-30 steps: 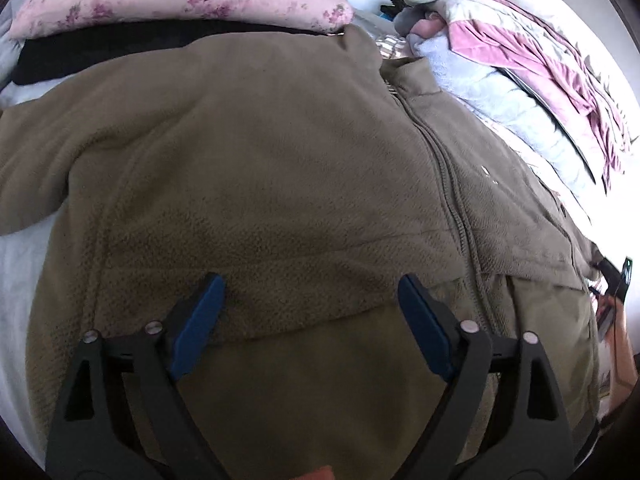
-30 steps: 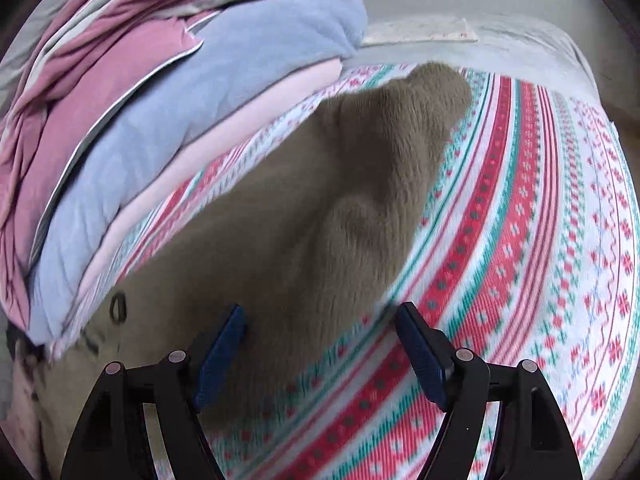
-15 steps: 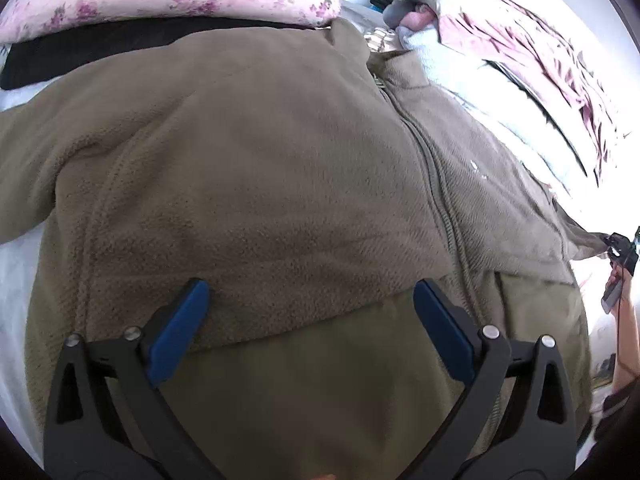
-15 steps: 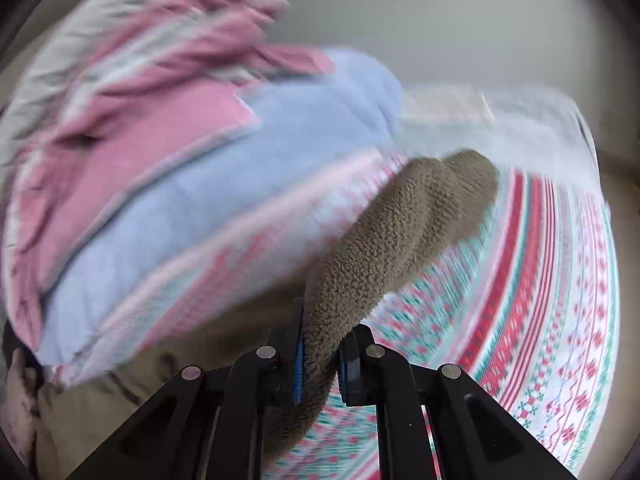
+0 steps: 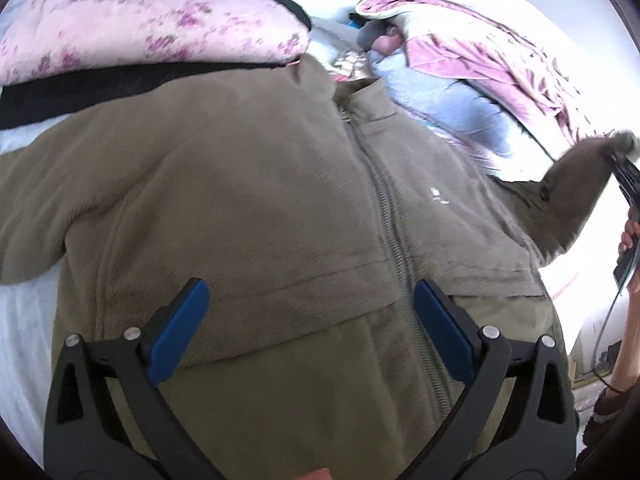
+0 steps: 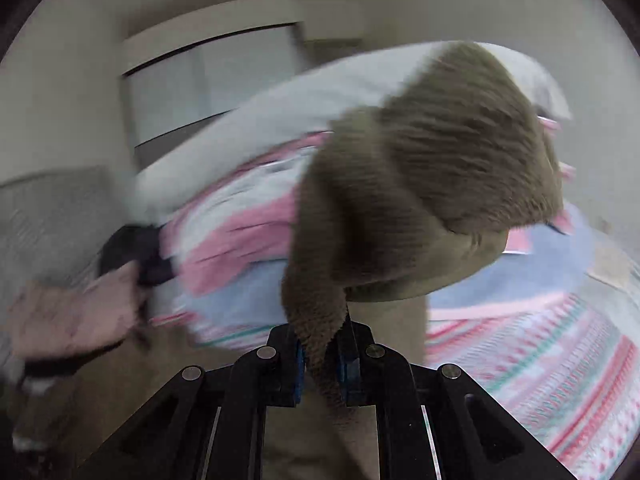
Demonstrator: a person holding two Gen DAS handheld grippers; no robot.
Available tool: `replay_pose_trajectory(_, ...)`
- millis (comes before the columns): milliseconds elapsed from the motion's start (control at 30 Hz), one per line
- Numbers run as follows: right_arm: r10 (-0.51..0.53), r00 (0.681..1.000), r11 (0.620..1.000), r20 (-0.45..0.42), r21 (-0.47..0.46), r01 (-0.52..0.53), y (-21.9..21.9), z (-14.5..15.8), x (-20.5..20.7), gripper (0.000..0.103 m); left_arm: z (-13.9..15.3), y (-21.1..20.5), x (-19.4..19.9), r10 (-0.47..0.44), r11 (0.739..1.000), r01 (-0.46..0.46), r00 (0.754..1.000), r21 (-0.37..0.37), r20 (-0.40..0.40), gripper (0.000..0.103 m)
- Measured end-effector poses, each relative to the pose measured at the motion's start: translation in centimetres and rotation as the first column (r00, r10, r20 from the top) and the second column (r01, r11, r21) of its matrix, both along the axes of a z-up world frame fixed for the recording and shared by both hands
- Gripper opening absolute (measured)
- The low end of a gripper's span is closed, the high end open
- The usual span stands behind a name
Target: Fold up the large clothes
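Note:
An olive-brown fleece jacket lies spread front-up on the bed, its zipper running down the middle. My left gripper hovers open above the jacket's lower half, nothing between its blue pads. The jacket's right sleeve is lifted off the bed at the right edge of the left wrist view. In the right wrist view my right gripper is shut on that sleeve, which bunches and hangs in front of the camera, blurred by motion.
A pink floral pillow over a black cloth lies behind the jacket. A pile of pink, blue and grey bedding runs along the right. A striped patterned sheet covers the bed. A hand shows at the far right.
My right gripper has shut on the sleeve and swung it up off the bed, rolling as it rose. The left gripper has lifted a little and stays open.

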State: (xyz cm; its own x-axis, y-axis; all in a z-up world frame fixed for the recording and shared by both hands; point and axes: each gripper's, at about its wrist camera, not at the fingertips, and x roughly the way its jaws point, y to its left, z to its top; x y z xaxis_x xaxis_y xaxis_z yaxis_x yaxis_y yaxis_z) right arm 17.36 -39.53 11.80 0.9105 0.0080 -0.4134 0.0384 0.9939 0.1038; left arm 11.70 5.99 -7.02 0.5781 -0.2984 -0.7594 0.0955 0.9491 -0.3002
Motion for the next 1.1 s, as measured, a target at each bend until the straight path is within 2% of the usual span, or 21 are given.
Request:
replay_pose_trajectory(133, 0.205, 0.978, 0.978, -0.047, -0.036, -0.207, 8.1, -1.6, 0.9, 0.012, 0.9, -0.4, 0.4, -0.017, 1.000, 0.017, 1.000, -0.018, 0.026, 0.102)
replay_pose_trajectory(200, 0.291, 0.953, 0.955, -0.085, -0.031, -0.294, 11.6, -3.2, 1.2, 0.013, 1.2, -0.4, 0.7, -0.020, 0.999, 0.022, 0.999, -0.042, 0.035, 0.102)
replay_pose_trajectory(267, 0.387, 0.912, 0.919, -0.140, -0.024, -0.393, 15.5, -5.6, 1.6, 0.016, 1.3, -0.3, 1.0, -0.021, 0.997, 0.024, 0.999, -0.069, 0.042, 0.102)
replay_pose_trajectory(333, 0.437, 0.877, 0.892, -0.197, -0.025, -0.450, 18.3, -8.1, 1.9, 0.017, 1.2, 0.0, 1.4, -0.011, 0.996, 0.015, 0.999, -0.091, 0.047, 0.102)
replay_pose_trajectory(367, 0.464, 0.855, 0.877, -0.232, -0.015, -0.480, 19.5, -9.5, 2.2, 0.022, 1.2, 0.1, 1.7, -0.005, 0.995, 0.010, 0.999, -0.100, 0.047, 0.102)
replay_pose_trajectory(400, 0.499, 0.821, 0.857, -0.277, 0.021, -0.514, 20.8, -11.2, 2.6, 0.036, 1.1, 0.1, 2.0, -0.001, 0.994, 0.006, 0.999, -0.108, 0.046, 0.102)
replay_pose_trajectory(433, 0.545, 0.772, 0.831, -0.328, 0.090, -0.549, 22.0, -13.1, 2.9, 0.048, 1.0, 0.2, 2.2, 0.002, 0.993, 0.003, 0.999, -0.115, 0.045, 0.102)
replay_pose_trajectory(467, 0.572, 0.738, 0.815, -0.358, 0.144, -0.562, 22.6, -14.4, 3.1, 0.069, 0.9, 0.2, 2.5, 0.005, 0.993, 0.000, 0.999, -0.121, 0.043, 0.102)
replay_pose_trajectory(500, 0.593, 0.708, 0.801, -0.383, 0.198, -0.565, 23.1, -15.9, 3.3, 0.075, 0.8, 0.2, 2.7, 0.006, 0.992, -0.001, 0.999, -0.126, 0.041, 0.102)
replay_pose_trajectory(533, 0.612, 0.673, 0.787, -0.416, 0.241, -0.567, 23.6, -17.4, 3.4, 0.075, 0.7, 0.2, 2.9, 0.006, 0.992, -0.001, 0.999, -0.128, 0.040, 0.102)
replay_pose_trajectory(567, 0.617, 0.648, 0.782, -0.447, 0.260, -0.566, 23.9, -18.2, 3.4, 0.075, 0.6, 0.2, 3.2, 0.010, 0.992, -0.005, 0.999, -0.125, 0.035, 0.102)
replay_pose_trajectory(600, 0.609, 0.636, 0.787, -0.475, 0.258, -0.561, 24.0, -18.6, 3.1, 0.075, 0.6, 0.3, 3.5, 0.014, 0.993, -0.010, 0.999, -0.119, 0.032, 0.102)
replay_pose_trajectory(667, 0.622, 0.637, 0.775, -0.455, 0.246, -0.582, 23.3, -18.0, 2.1, 0.075, 0.8, 0.5, 4.3, 0.015, 0.993, -0.011, 0.999, -0.117, 0.032, 0.102)
replay_pose_trajectory(733, 0.619, 0.657, 0.781, -0.431, 0.242, -0.576, 22.1, -16.5, 1.0, 0.075, 0.8, 0.8, 5.0, 0.016, 0.993, -0.012, 0.999, -0.120, 0.032, 0.102)
replay_pose_trajectory(833, 0.553, 0.734, 0.831, -0.395, 0.202, -0.518, 20.1, -14.3, 0.3, 0.076, 0.3, 0.5, 7.0, 0.001, 0.991, 0.000, 1.000, -0.134, 0.005, 0.101)
replay_pose_trajectory(967, 0.436, 0.839, 0.900, -0.326, 0.146, -0.411, 15.2, -12.6, -0.3, 0.077, -1.6, -2.5, 10.6, -0.068, 0.987, 0.056, 0.995, -0.147, -0.077, 0.093)
replay_pose_trajectory(1033, 0.386, 0.870, 0.922, -0.306, 0.146, -0.358, 12.9, -12.1, 0.0, 0.077, -2.6, -3.9, 11.9, -0.086, 0.990, 0.071, 0.990, -0.124, -0.115, 0.076)
replay_pose_trajectory(1100, 0.324, 0.903, 0.944, -0.282, 0.159, -0.289, 10.3, -11.8, 0.4, 0.077, -3.4, -5.3, 12.9, -0.067, 0.997, 0.060, 0.989, -0.058, -0.135, 0.028)
